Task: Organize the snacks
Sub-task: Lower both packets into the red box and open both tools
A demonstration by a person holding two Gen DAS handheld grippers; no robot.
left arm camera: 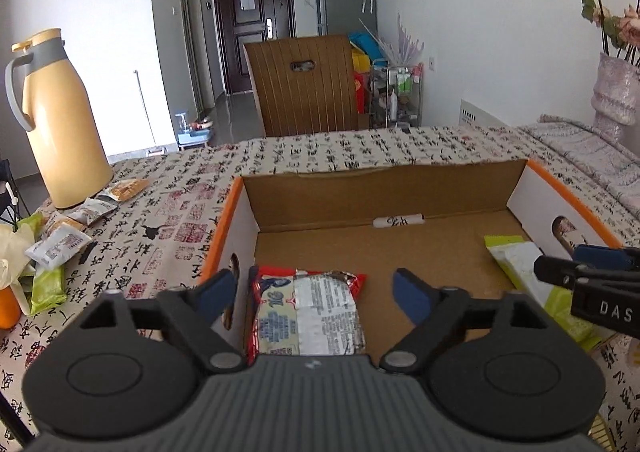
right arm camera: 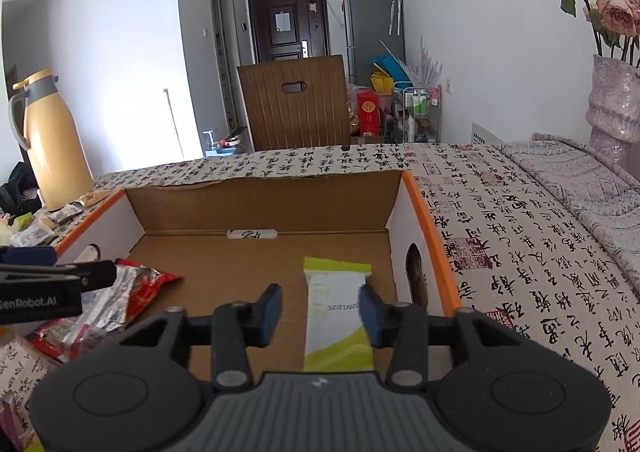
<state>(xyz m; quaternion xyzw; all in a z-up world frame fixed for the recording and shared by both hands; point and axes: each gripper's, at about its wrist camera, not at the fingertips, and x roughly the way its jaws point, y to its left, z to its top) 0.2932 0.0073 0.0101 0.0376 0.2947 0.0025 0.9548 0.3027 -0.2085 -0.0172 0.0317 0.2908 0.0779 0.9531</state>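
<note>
An open cardboard box with an orange rim stands on the calligraphy-print tablecloth. A red and silver snack packet lies flat on the box floor at the left. My left gripper is open wide over it, one pad on each side and clear of it. A green and white snack bar lies on the floor at the right. My right gripper is open around the bar, with its left pad plainly apart from the wrapper.
Left of the box lie several loose snack packets, beside a yellow thermos jug. A vase of dried flowers and a folded cloth are at the far right. A wooden chair stands behind the table.
</note>
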